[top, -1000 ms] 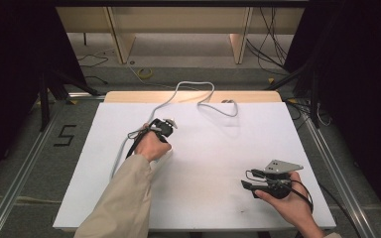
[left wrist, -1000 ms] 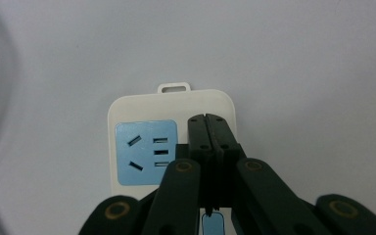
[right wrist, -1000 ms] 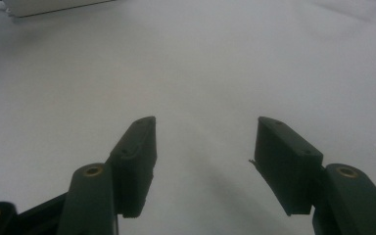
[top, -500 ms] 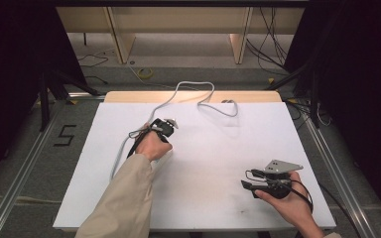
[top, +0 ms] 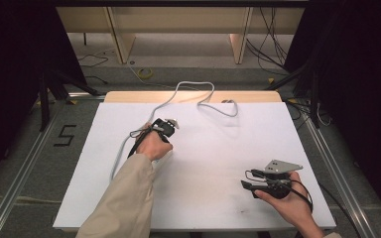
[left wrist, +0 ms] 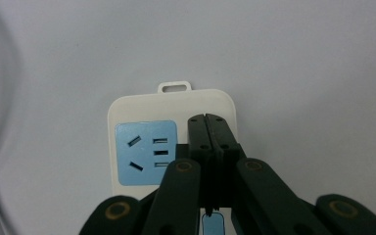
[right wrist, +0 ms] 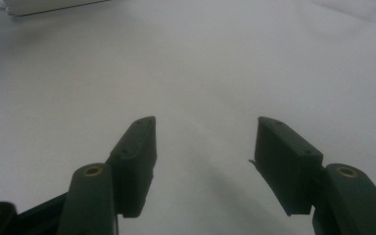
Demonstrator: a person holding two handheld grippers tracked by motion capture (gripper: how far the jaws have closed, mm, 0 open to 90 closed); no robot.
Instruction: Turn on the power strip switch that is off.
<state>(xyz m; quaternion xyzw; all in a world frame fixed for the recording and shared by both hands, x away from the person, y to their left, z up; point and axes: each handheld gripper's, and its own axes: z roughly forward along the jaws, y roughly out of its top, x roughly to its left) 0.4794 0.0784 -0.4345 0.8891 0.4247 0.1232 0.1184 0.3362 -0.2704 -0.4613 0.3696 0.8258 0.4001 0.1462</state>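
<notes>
A white power strip point(left wrist: 171, 139) with blue sockets is lying flat on the white surface point(top: 218, 148), toward its far middle, directly beneath the left tongs point(left wrist: 212, 132). Its long axis is running along the tongs' line of sight, hanging tab at the far end. The left tongs, jaws pressed together and gripping nothing, are hovering over the strip's right half, beside a blue socket point(left wrist: 146, 152). A grey cable point(top: 198, 94) is looping away toward the far edge. The right tongs point(top: 258, 186), jaws spread wide and empty, are waiting well apart near the front right corner, so the left hand point(top: 154, 144) is sitting far nearer. Nothing is blocking the way.
</notes>
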